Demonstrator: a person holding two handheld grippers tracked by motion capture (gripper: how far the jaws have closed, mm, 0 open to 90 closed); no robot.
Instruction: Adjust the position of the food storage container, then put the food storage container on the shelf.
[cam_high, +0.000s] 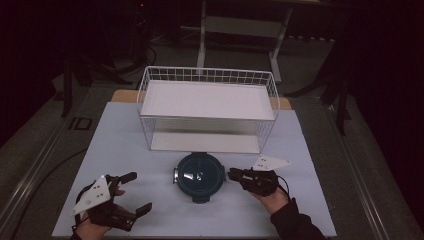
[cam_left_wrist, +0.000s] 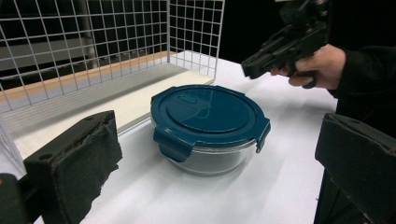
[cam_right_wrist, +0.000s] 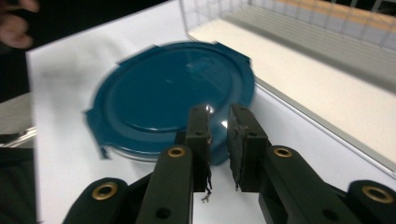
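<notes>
Surroundings: a white wire rack (cam_high: 207, 107) is seen at 12 o'clock of the container (cam_high: 199, 176) — nothing lies between.
Container: round, no long axis, upright; teal clip lid (cam_left_wrist: 208, 114), clear glass bowl; centred on the white table (cam_high: 125, 145).
Right gripper (cam_high: 231, 174): at 3 o'clock, jaws parted a crack — nothing held.
Left gripper (cam_high: 139, 192): at 8 o'clock, spread wide, empty.

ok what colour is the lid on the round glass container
Dark teal blue lid, clearest in the left gripper view.

The lidded container (cam_high: 199, 176) is placed on the table (cam_high: 125, 145), just before the wire rack (cam_high: 207, 107). The left gripper (cam_high: 131, 192) is found at its left, the right gripper (cam_high: 233, 174) just beside its right.
</notes>
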